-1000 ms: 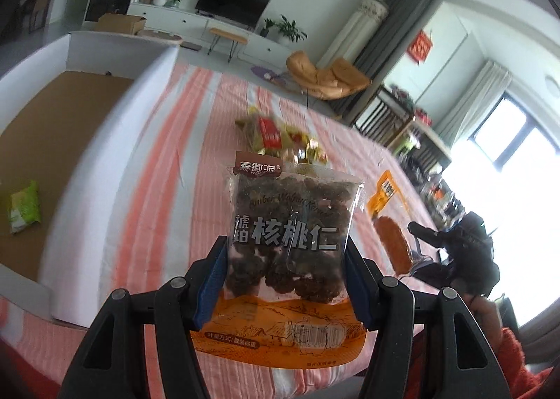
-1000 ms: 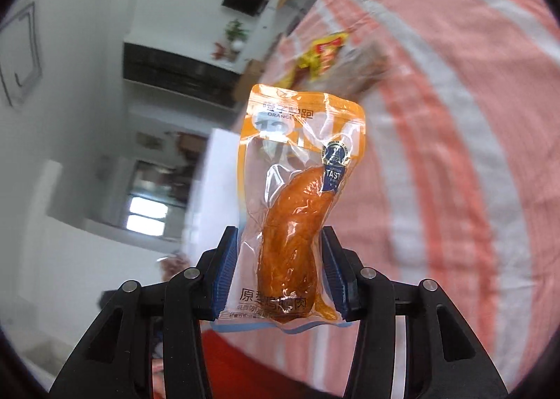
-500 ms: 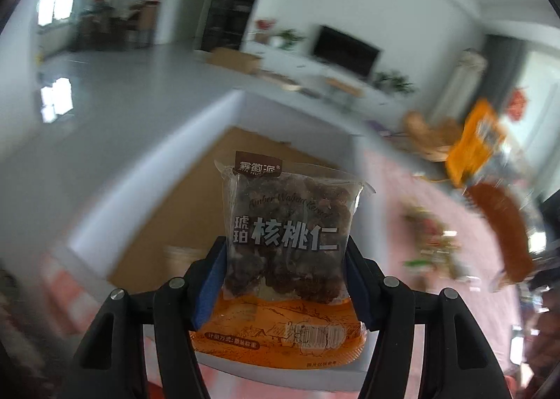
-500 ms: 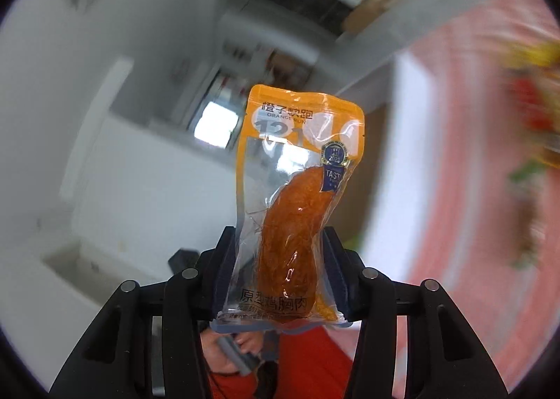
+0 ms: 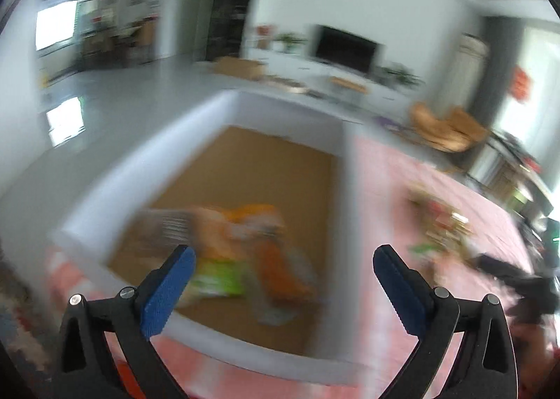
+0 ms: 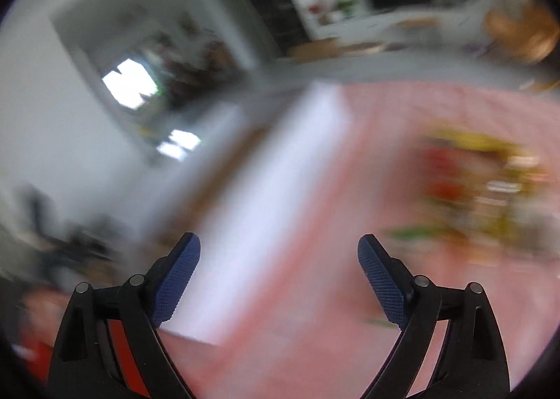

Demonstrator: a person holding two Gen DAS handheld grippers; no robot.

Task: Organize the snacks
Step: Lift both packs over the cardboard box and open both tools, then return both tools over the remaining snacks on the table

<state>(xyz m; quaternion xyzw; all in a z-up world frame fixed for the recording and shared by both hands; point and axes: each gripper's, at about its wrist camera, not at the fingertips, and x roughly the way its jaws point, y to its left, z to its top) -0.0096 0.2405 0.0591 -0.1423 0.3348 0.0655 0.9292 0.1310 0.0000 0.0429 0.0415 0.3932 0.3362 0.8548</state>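
Plastic film packets, blurred orange, green and clear, lie loose on the brown floor of the white box; the left gripper above them and the right gripper over the striped surface both have fingers that have just been opening and now stand released with nothing between them. More snacks wait in a heap far right on the surface. They look light, soft and slippery, so a pinch across a flat sealed edge or the narrow middle would probably hold best without crushing the contents.
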